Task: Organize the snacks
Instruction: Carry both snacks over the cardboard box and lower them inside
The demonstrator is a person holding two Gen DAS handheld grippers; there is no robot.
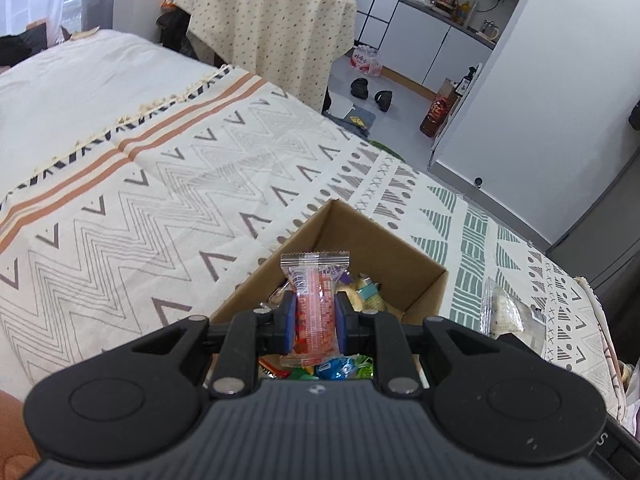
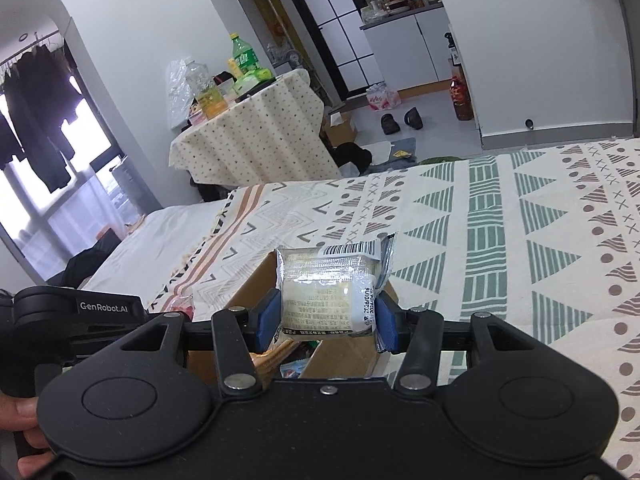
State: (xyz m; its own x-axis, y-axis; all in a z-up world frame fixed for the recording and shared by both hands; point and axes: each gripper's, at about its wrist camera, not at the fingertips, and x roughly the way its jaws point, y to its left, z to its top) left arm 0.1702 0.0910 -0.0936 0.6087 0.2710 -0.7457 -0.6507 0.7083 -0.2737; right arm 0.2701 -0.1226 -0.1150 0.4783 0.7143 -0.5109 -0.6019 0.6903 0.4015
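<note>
My left gripper point(image 1: 316, 322) is shut on a red snack packet point(image 1: 316, 304) with clear crimped ends, held upright above an open cardboard box point(image 1: 404, 256) that holds several wrapped snacks point(image 1: 360, 292). My right gripper point(image 2: 326, 316) is shut on a clear white snack pack point(image 2: 326, 292) with a barcode label, also over the cardboard box point(image 2: 244, 300). In the left wrist view that white pack point(image 1: 504, 312) shows to the right of the box. The left gripper's body point(image 2: 80, 312) appears at the left of the right wrist view.
The box rests on a bed with a patterned blanket point(image 1: 160, 184). Beyond it stands a small table under a dotted cloth point(image 2: 248, 136) with bottles. Slippers point(image 2: 400, 120) and bottled goods lie on the floor near white kitchen cabinets point(image 2: 404, 48). A hand point(image 2: 24, 420) grips a handle.
</note>
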